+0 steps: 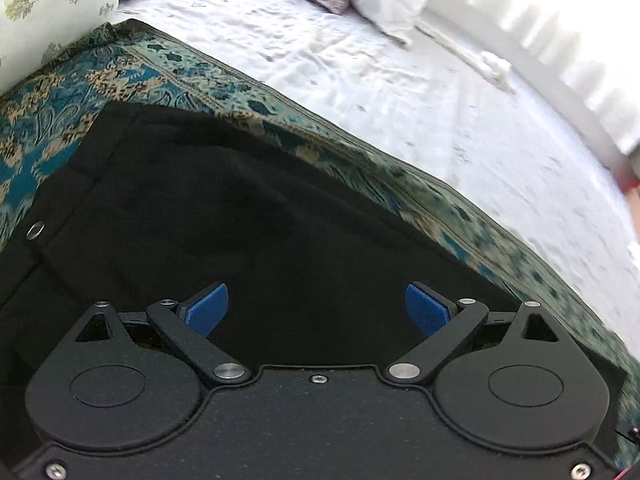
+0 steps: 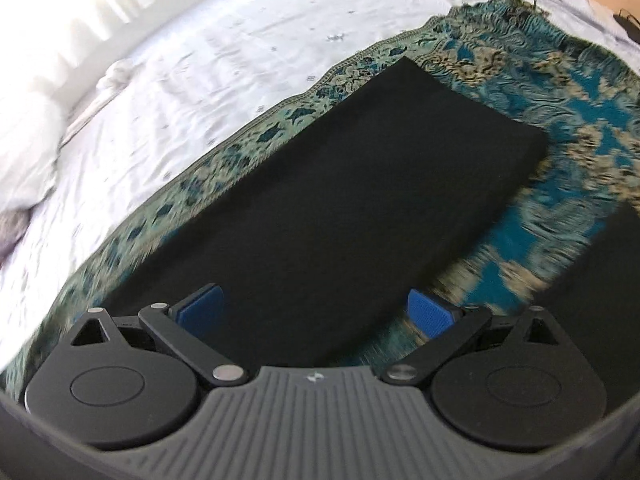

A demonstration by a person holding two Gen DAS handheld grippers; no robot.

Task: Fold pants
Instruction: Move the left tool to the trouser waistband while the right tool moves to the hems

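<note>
A white, wrinkled bedsheet (image 1: 400, 92) is lying under a woven teal-and-tan patterned rug (image 2: 580, 120). Matte black pants (image 2: 340, 200) are lying flat on the rug. The left gripper (image 1: 316, 308) and the right gripper (image 2: 316, 312) are hovering over them, blue ribbed pads apart, holding nothing.

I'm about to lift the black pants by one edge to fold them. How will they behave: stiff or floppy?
Probably floppy: the pants lie flat on the patterned rug with soft creases near the waist, so a lifted edge should sag. They look light and thin. They may drag and bunch on the rug's rough weave rather than slide.
</note>
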